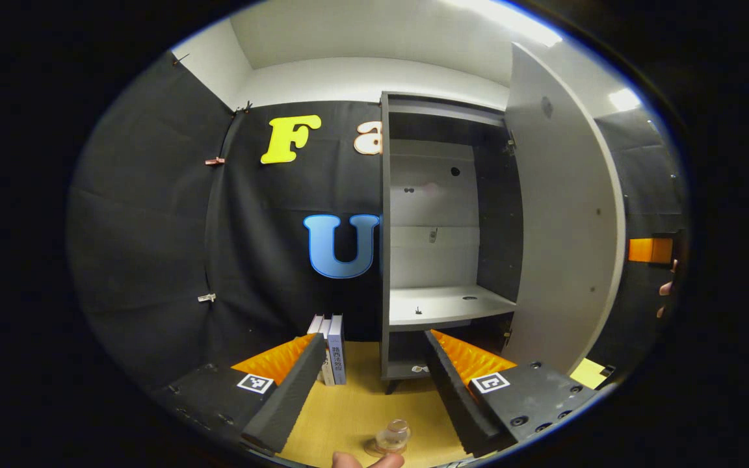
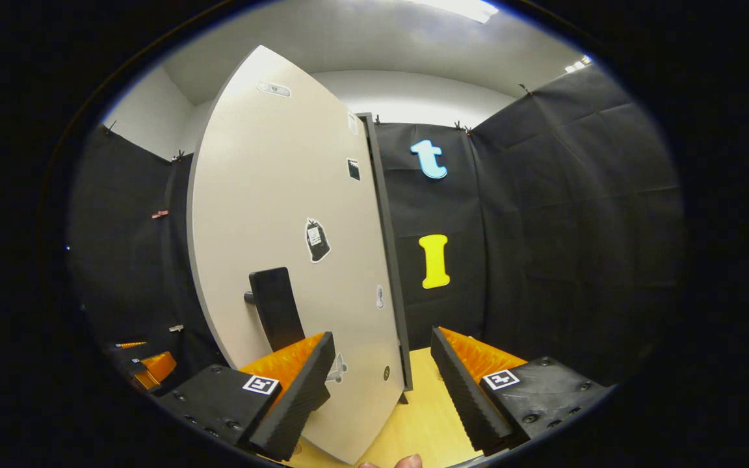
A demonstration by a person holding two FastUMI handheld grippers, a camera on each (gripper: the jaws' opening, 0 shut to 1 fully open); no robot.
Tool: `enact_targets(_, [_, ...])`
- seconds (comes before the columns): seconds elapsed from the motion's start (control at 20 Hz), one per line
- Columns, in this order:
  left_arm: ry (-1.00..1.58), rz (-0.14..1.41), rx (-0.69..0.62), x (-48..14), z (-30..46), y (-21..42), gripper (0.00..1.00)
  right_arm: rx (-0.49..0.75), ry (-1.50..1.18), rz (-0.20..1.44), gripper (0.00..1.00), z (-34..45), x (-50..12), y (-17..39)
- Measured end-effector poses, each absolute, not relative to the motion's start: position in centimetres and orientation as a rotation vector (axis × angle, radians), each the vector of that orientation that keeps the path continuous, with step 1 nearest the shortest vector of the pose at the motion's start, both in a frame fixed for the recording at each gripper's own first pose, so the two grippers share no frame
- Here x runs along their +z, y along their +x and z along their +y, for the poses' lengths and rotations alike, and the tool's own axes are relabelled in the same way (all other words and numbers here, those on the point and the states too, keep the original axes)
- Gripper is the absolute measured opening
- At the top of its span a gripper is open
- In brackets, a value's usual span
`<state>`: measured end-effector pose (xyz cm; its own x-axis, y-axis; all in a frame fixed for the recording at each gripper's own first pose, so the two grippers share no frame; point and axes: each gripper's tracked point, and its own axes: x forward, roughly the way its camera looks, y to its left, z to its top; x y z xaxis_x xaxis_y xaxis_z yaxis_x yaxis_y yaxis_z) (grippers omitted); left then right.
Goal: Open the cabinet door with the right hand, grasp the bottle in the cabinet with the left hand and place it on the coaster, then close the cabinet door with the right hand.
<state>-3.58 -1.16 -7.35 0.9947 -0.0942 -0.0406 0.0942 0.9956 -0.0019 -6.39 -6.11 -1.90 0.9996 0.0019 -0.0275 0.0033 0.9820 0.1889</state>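
Hovering open and empty above the wooden surface (image 1: pixel 348 403): left gripper (image 1: pixel 371 383), jaws spread wide. Just below, near edge, small clear bottle (image 1: pixel 393 435) already out, apparently on a coaster, hard to confirm. Farther left, upright books (image 1: pixel 330 348), spine writing too small to read. Rightward, cabinet (image 1: pixel 443 214) shelves bare, cabinet door (image 2: pixel 283 247) swung open. Right gripper (image 2: pixel 381 383) likewise open, near the dark handle (image 2: pixel 275 307). Probably remaining: closing. Door stickers illegible.

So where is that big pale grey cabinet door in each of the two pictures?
Left gripper view: the pale grey cabinet door stands swung open right of centre, its inner face showing.
Right gripper view: the door stands left of centre, outer face with its black handle showing.
Shared landmark: the yellow wooden tabletop beneath.
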Motion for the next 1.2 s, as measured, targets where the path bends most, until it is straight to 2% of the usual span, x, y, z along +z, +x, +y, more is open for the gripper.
enact_targets(0.25, [0.011, 0.031, -0.086, -6.8, -1.0, -4.0, 0.92, 0.118, 0.182, 0.049, 0.98, -1.0, -2.6, -5.7])
enact_targets(0.4, [0.013, 0.029, -0.080, -6.5, -0.8, -4.1, 0.95, 0.197, 0.161, 0.082, 0.98, 1.4, -3.6, -6.4])
enact_targets(0.65, [0.023, 0.027, -0.077, -6.4, -0.8, -4.0, 0.92, 0.157, 0.144, 0.089, 0.98, -1.1, -4.1, -5.9])
enact_targets(1.2, [0.031, 0.015, -0.086, -5.5, -1.9, -3.7, 0.94, 0.072, 0.072, 0.080, 0.98, -4.4, -4.7, -6.5])
